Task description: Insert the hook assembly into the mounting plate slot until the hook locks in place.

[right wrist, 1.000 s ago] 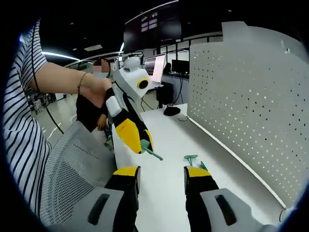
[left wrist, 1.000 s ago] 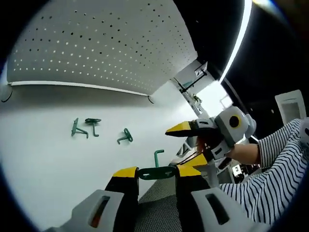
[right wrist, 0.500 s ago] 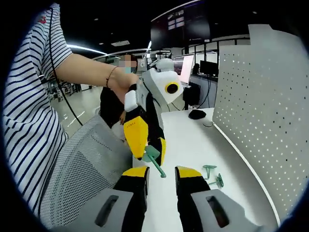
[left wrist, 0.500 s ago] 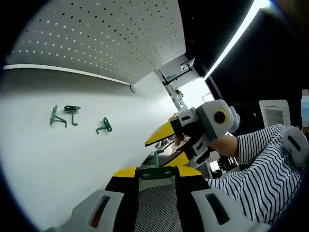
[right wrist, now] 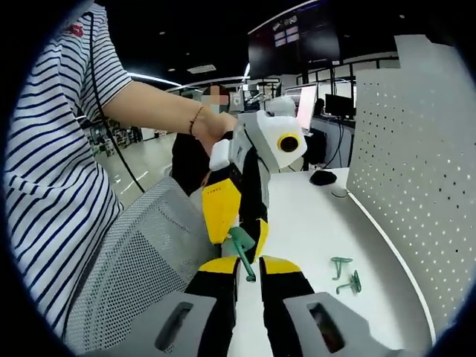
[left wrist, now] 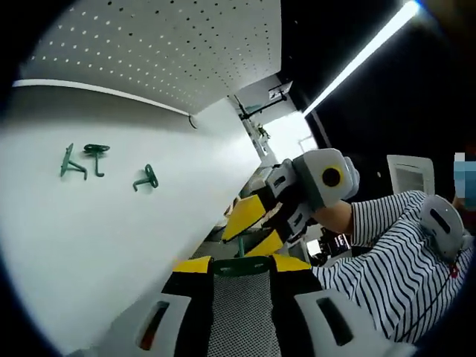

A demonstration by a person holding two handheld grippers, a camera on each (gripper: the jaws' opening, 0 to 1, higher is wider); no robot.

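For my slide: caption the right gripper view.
Both claws meet on a green hook above the white table, spare hooks beside the pegboard.

3 loose hooks (left wrist: 94,156) (green), 1 pegboard (left wrist: 163,44), 1 table (left wrist: 89,245).

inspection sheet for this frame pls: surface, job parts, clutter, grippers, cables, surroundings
Surface: white table, mostly bare.
Job's things: green hook clamped in left gripper; white pegboard upright at the table's far edge.
Clutter: three loose green hooks lying on the table.
Grippers: right gripper jaws closing around the held hook's free end.
Cables: thin black cable over the person's striped sleeve.
Surroundings: mesh chair, monitors, ceiling light strip.
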